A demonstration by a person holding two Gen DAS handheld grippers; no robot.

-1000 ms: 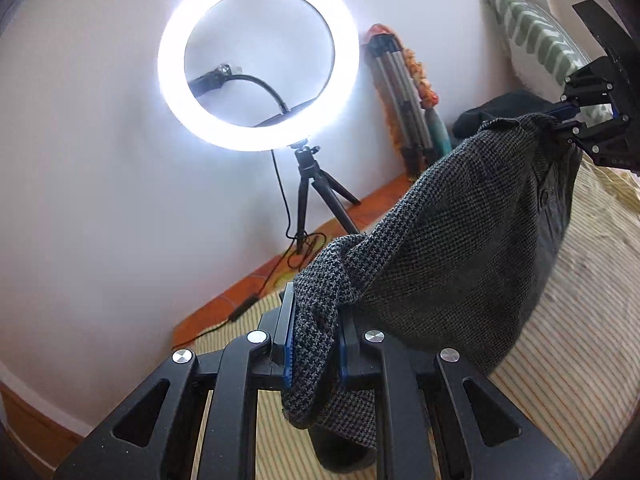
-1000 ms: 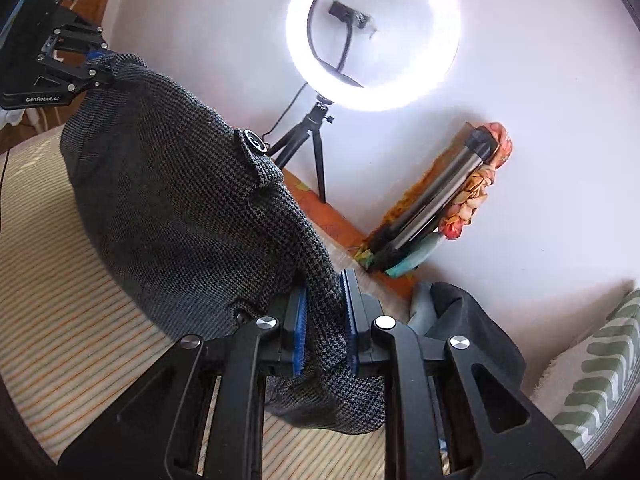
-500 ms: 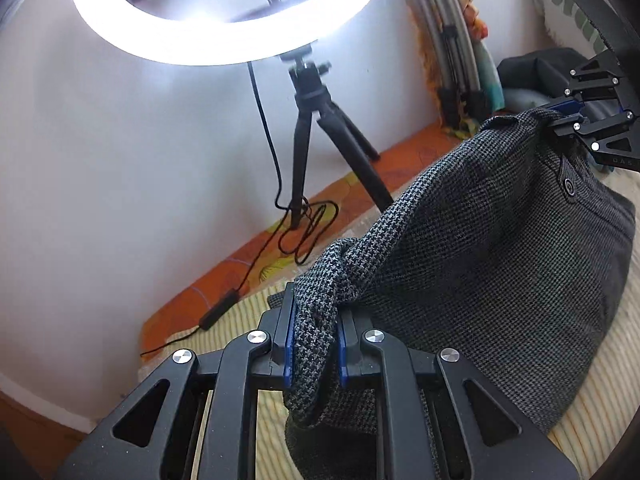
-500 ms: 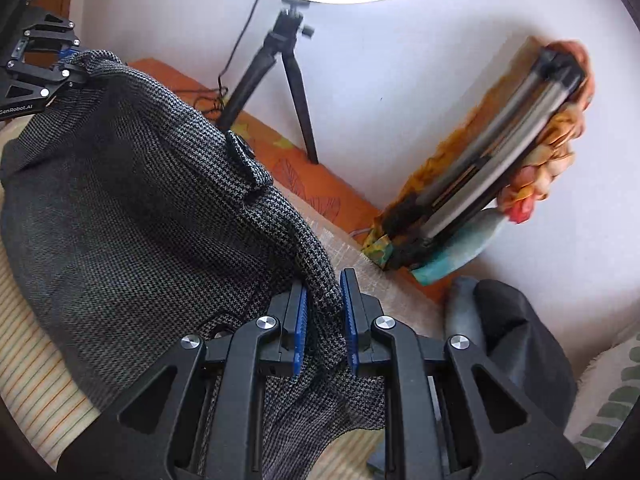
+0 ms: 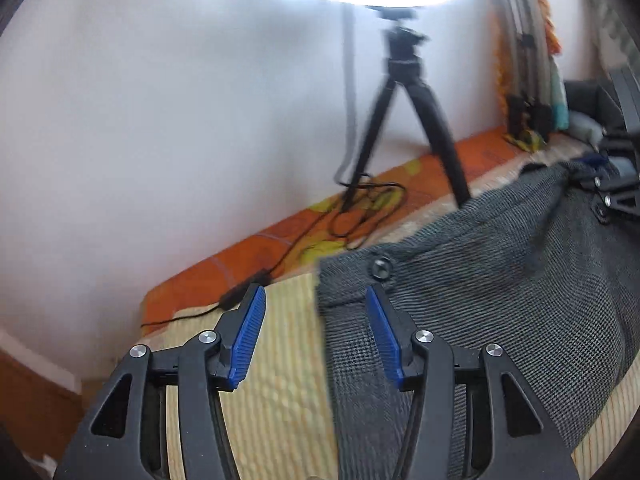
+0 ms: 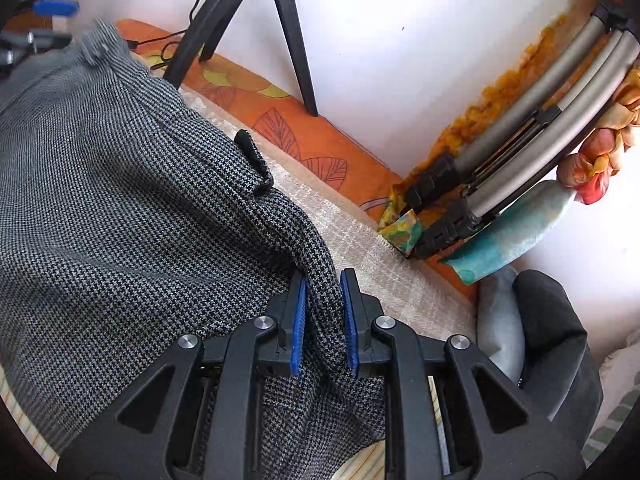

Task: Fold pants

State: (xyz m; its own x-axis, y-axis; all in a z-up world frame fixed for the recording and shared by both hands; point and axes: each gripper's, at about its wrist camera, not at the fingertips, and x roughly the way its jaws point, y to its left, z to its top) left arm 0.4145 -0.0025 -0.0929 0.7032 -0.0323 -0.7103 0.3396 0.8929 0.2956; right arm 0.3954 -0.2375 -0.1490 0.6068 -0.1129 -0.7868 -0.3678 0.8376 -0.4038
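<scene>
The grey houndstooth pants (image 5: 480, 312) lie spread on the striped bedspread (image 5: 276, 380). My left gripper (image 5: 316, 332) is open, its blue pads wide apart; the waistband corner with its dark button (image 5: 380, 268) lies under and just beyond the right pad. My right gripper (image 6: 323, 312) is shut on the other waistband corner of the pants (image 6: 120, 216), low over the bed. It also shows at the right edge of the left wrist view (image 5: 612, 188). The left gripper shows blurred at the top left of the right wrist view (image 6: 44, 24).
A black ring-light tripod (image 5: 404, 112) with its cable (image 5: 352, 216) stands on an orange sheet (image 6: 304, 136) by the white wall. Folded tripod legs (image 6: 520, 144) wrapped in cloth lean on the wall. A dark cushion (image 6: 556, 340) lies at the right.
Both grippers have lowered the pants from the air onto the bed. My left gripper has opened and let go of its waistband corner. The right gripper still holds its corner.
</scene>
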